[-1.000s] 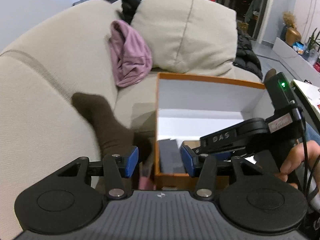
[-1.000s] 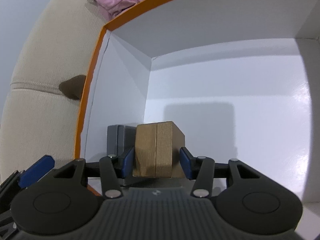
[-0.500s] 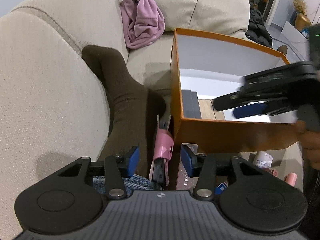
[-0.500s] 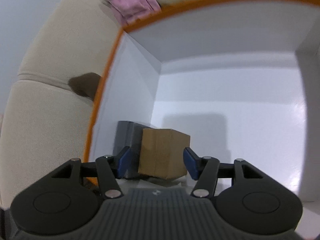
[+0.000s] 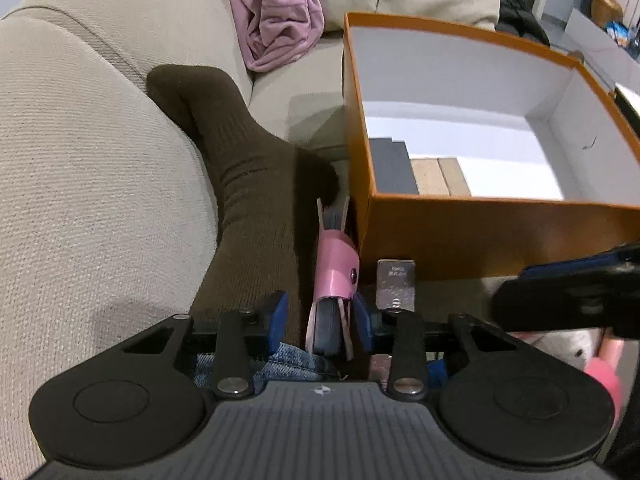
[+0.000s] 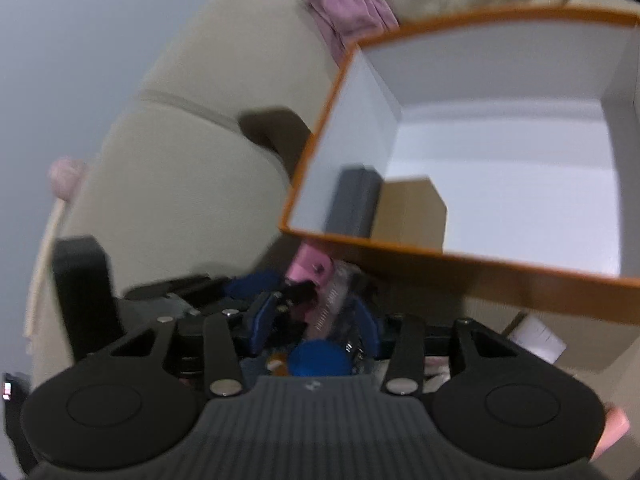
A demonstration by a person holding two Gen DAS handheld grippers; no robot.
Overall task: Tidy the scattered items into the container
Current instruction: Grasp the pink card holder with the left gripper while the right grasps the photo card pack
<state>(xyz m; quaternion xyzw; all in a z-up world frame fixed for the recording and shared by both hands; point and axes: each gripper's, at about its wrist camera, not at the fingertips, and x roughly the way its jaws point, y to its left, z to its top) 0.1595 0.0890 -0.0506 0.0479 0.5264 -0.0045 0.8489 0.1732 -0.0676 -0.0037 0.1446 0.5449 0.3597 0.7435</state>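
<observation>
Silver packet (image 5: pixel 396 285), left view only

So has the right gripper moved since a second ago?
Yes. The right gripper has backed out of the orange box: it was inside around the brown block, and is now outside the box's near wall, its jaws just closing.

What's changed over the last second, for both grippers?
The right gripper let go of the brown block, left it in the box beside the grey case, and drew back outside. The left gripper came down over the pink clip by the box, its jaws closing, not yet gripping. Box, sock and pink cloth stayed put.
</observation>
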